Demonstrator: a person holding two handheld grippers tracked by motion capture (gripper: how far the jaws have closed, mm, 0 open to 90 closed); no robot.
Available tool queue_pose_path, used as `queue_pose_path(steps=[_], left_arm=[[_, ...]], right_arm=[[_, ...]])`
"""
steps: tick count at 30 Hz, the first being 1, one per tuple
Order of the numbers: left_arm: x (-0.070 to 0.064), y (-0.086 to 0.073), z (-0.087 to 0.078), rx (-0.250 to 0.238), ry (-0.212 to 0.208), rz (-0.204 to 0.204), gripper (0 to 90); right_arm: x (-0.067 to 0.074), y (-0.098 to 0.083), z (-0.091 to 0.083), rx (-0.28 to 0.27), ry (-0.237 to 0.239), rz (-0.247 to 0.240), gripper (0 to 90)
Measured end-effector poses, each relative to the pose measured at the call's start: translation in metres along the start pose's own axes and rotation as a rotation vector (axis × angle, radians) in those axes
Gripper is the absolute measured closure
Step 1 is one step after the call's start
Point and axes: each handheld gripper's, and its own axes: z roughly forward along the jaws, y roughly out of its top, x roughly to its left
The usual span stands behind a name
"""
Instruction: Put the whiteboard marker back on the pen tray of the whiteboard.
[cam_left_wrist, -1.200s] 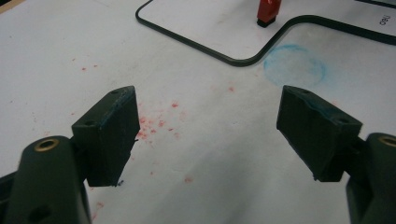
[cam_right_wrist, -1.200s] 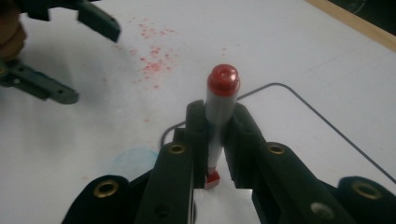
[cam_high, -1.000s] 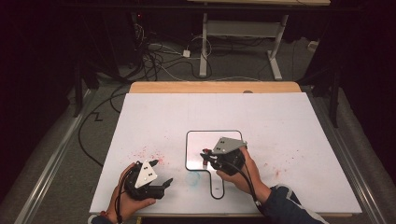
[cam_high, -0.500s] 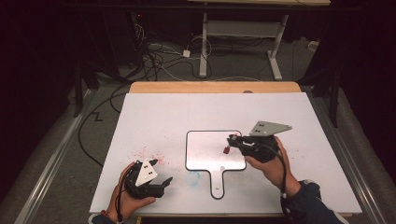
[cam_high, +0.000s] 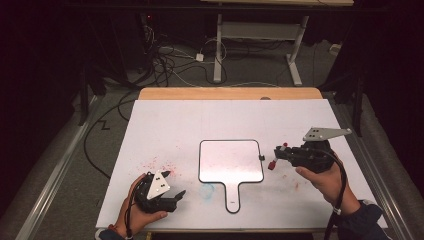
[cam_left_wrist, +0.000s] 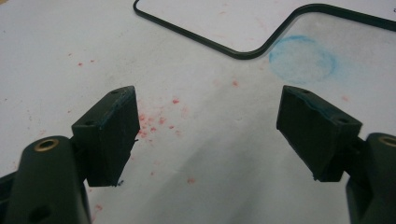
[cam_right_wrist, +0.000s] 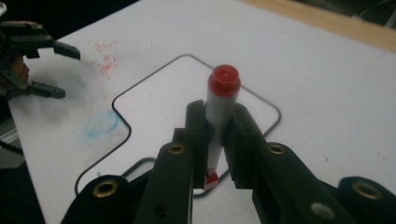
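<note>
red-capped marker (cam_right_wrist: 219, 116) sits clamped between the right gripper (cam_high: 281, 156) jaws at the frame's right, beside the paddle-shaped whiteboard (cam_high: 231, 162) at centre. white tabletop (cam_high: 200, 120), red-speckled with a blue smudge (cam_left_wrist: 302, 59); dark cabled floor beyond. left gripper (cam_high: 172, 192), lower left, gapes empty.

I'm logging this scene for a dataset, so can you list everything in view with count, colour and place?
table: one, white top with a wooden far edge, centre
board: one, white with black rim and a handle, mid-table
marker: one, white with red cap, clamped in the right tool
blue smudge: one, blue, on the table beside the board's handle
red specks: many, red, scattered on the table left of the board
cables: several, black and white, floor beyond the table
left tool: one, black, open, near-left table edge
right tool: one, black, right of the board
hands: two, holding the tools
</note>
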Motion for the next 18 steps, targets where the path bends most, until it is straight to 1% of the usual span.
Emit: queue_pose_path(steps=[1, 3, 4, 5, 6, 7, 11, 15, 18], left_arm=[[0.0, 0.0, -0.001, -0.002, 0.002, -0.001, 20.6], [0.0, 0.0, -0.001, -0.004, 0.003, -0.002, 20.6], [0.0, 0.001, 0.0, 0.001, 0.003, 0.001, 20.6], [0.0, 0.001, 0.0, -0.001, 0.002, -0.001, 20.6], [-0.001, 0.001, 0.001, -0.001, 0.0, 0.001, 20.6], [-0.001, 0.002, 0.001, 0.002, -0.001, 0.006, 20.6], [-0.002, 0.001, 0.001, 0.005, -0.004, 0.008, 20.5], [-0.002, 0.001, 0.001, 0.005, -0.005, 0.01, 20.5], [-0.002, 0.001, 0.001, 0.007, -0.007, 0.012, 20.5]], right_arm=[[-0.003, -0.001, 0.001, 0.023, 0.009, 0.004, 81.0], [-0.01, -0.003, 0.006, 0.063, 0.057, 0.031, 80.9], [-0.012, -0.004, 0.008, 0.076, 0.059, 0.044, 80.9], [-0.014, -0.005, 0.012, 0.102, 0.065, 0.045, 81.0], [-0.017, -0.006, 0.016, 0.121, 0.085, 0.046, 81.0], [-0.019, -0.008, 0.02, 0.131, 0.096, 0.064, 81.0], [-0.028, -0.012, 0.042, 0.201, 0.119, 0.086, 80.9], [-0.035, -0.015, 0.06, 0.222, 0.127, 0.121, 80.9], [-0.041, -0.015, 0.067, 0.206, 0.139, 0.161, 80.3]])
